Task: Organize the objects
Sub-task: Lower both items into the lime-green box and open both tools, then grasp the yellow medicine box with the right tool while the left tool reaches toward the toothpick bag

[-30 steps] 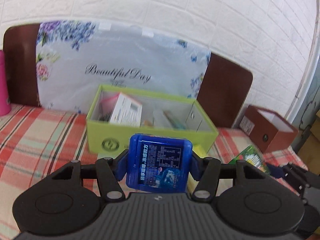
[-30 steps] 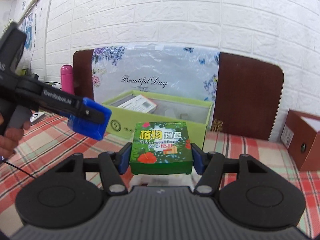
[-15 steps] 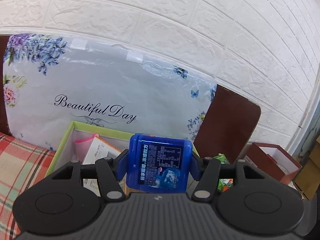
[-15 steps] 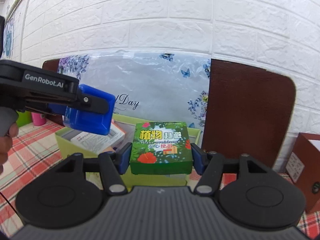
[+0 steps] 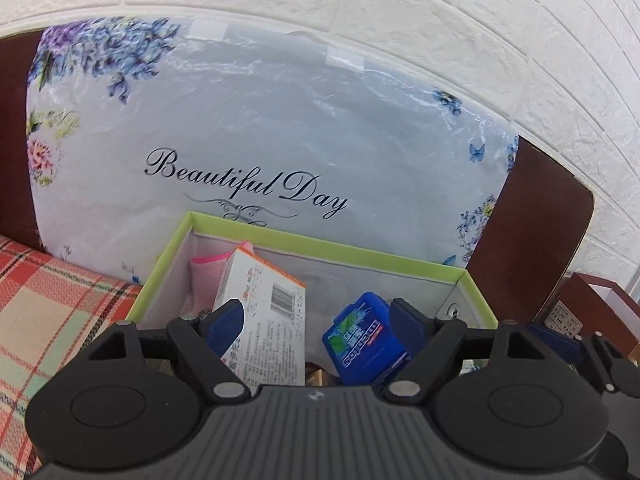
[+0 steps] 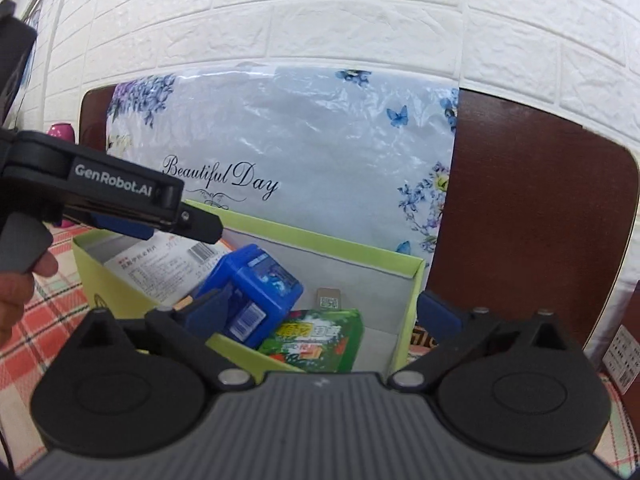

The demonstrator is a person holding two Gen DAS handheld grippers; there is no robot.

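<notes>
Home room, white brick wall [image 6: 320,20], plaid cloth [image 5: 48,308], wooden headboard [image 6: 532,208]

A white brick-pattern wall [image 5: 440,20] fills the background. Against it leans a dark brown board [image 6: 532,208], and in front of that stands a pale plastic bag [image 5: 260,128] printed with purple and blue flowers, butterflies and the words "Beautiful Day". A red, green and cream plaid cloth [image 5: 44,300] covers the desk. At the far right sits a brown box [image 5: 592,308] with a white label. A pink bottle [image 6: 61,133] shows at the left.
</notes>
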